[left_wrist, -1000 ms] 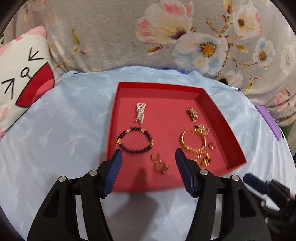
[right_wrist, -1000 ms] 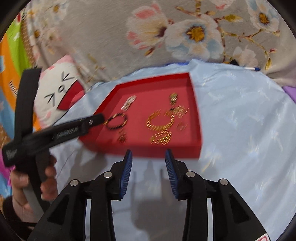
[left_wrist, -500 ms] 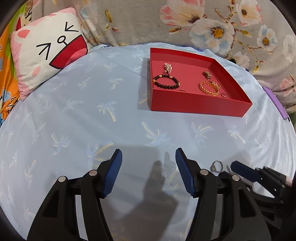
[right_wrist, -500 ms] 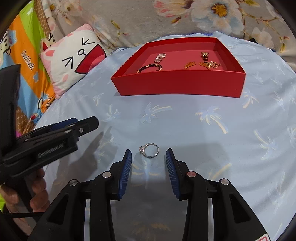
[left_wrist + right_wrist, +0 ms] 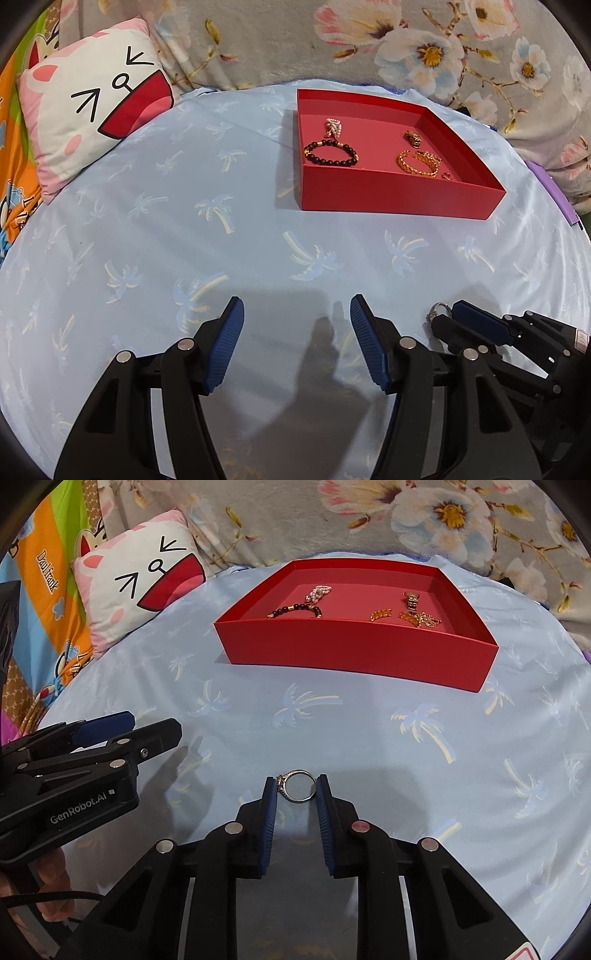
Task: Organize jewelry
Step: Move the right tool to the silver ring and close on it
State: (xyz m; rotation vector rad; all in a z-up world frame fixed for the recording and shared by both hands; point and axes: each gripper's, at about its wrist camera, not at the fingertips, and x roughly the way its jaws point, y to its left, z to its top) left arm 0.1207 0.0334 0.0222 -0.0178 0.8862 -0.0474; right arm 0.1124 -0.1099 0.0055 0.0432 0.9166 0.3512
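A silver ring [image 5: 297, 786] lies on the blue palm-print cloth between the fingertips of my right gripper [image 5: 297, 788], whose pads touch both of its sides. The ring also shows in the left wrist view [image 5: 437, 311] at the right gripper's tips. My left gripper [image 5: 296, 314] is open and empty over the cloth, left of the right one. A red tray [image 5: 354, 646] stands farther back. It holds a dark bead bracelet [image 5: 331, 153], a pearl piece [image 5: 333, 127], a gold chain bracelet [image 5: 419, 162] and small gold pieces.
A cat-face pillow [image 5: 92, 110] lies at the back left. A floral blanket [image 5: 406, 44] rises behind the tray. A purple object [image 5: 554, 192] sits at the right edge of the cloth.
Both grippers pulled back from the tray to the near cloth. My right gripper moved onto the ring and narrowed until its pads met the ring's sides.
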